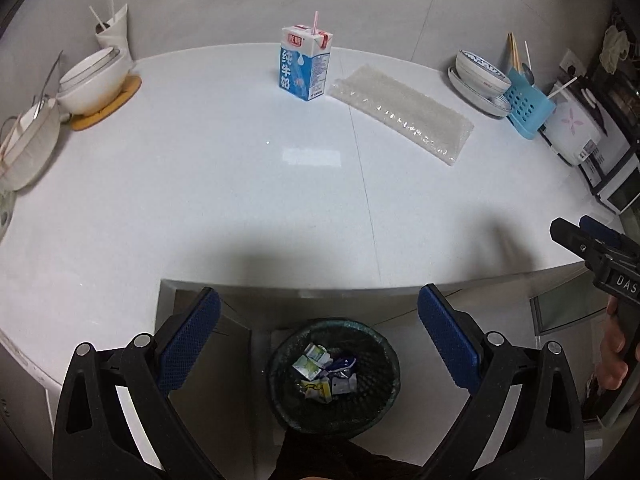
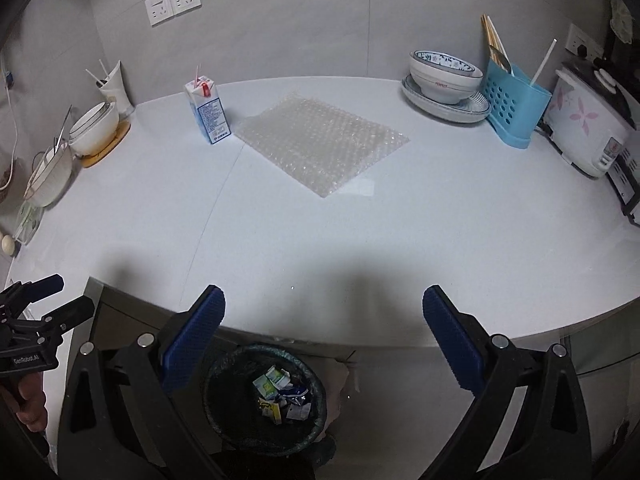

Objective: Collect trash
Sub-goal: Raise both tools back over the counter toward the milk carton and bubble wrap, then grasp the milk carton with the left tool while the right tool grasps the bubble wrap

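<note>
A blue and white milk carton [image 1: 305, 66] with a pink straw stands upright at the back of the white table [image 1: 200, 184]. It also shows in the right wrist view [image 2: 209, 109]. A sheet of bubble wrap [image 1: 402, 110] lies flat to its right, seen too in the right wrist view [image 2: 322, 140]. A dark mesh trash bin [image 1: 334, 376] with crumpled packets inside stands on the floor below the table's front edge, also in the right wrist view [image 2: 266, 396]. My left gripper [image 1: 320, 336] and right gripper [image 2: 324, 336] are both open and empty, held above the bin.
White bowls [image 1: 92, 84] on a yellow mat and a cup with straws stand at the left. Patterned bowls on a plate [image 2: 444, 84], a blue utensil holder [image 2: 514, 106] and a rice cooker [image 2: 588, 120] stand at the right. Wall sockets [image 2: 174, 0] are behind.
</note>
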`<move>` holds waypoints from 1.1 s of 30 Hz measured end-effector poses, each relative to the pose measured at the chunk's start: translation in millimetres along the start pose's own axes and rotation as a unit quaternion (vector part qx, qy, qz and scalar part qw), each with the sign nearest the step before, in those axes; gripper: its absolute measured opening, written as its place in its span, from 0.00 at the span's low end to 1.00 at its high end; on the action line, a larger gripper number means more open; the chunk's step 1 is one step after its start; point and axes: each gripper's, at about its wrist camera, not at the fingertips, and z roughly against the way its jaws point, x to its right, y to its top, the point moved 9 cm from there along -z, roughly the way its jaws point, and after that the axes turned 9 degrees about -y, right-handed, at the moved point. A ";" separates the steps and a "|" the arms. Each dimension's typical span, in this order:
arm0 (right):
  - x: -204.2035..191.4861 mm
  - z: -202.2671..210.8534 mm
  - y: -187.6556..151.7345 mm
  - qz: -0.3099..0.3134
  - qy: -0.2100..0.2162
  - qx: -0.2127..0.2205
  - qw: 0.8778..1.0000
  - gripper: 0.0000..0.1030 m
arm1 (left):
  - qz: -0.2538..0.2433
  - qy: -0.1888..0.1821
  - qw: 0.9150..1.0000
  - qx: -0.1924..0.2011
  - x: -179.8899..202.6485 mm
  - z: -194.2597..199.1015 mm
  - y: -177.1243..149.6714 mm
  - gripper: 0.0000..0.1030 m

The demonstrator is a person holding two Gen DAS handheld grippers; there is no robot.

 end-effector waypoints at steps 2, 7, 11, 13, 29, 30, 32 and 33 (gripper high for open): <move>-2.4 -0.4 6.8 -0.011 0.000 0.003 1.000 0.92 | -0.006 -0.004 1.000 0.000 -2.0 -1.7 9.4 0.94; -12.0 1.5 25.1 -0.007 -0.013 0.010 1.000 0.92 | -0.013 -0.014 1.000 0.010 -10.6 -4.7 37.6 0.94; -20.3 -0.9 37.2 -0.010 -0.020 0.011 1.000 0.92 | -0.021 -0.019 1.000 0.013 -20.1 -10.5 58.6 0.94; -25.5 -2.4 43.2 -0.011 -0.023 0.010 1.000 0.92 | -0.025 -0.019 0.999 0.014 -24.8 -13.1 67.9 0.94; -35.5 -34.1 77.1 -0.018 -0.039 -0.009 0.999 0.92 | -0.032 -0.007 0.999 0.028 -48.5 -56.4 155.0 0.94; -35.4 -38.4 79.5 -0.018 -0.037 -0.012 0.999 0.92 | -0.031 -0.010 0.999 0.029 -46.8 -61.5 160.5 0.94; -33.3 -50.5 85.1 -0.014 -0.040 -0.021 0.999 0.92 | -0.032 -0.006 0.999 0.033 -44.7 -70.6 170.0 0.94; -32.0 -57.7 88.1 -0.015 -0.039 -0.026 0.999 0.92 | -0.032 -0.004 0.999 0.035 -44.0 -75.9 174.8 0.94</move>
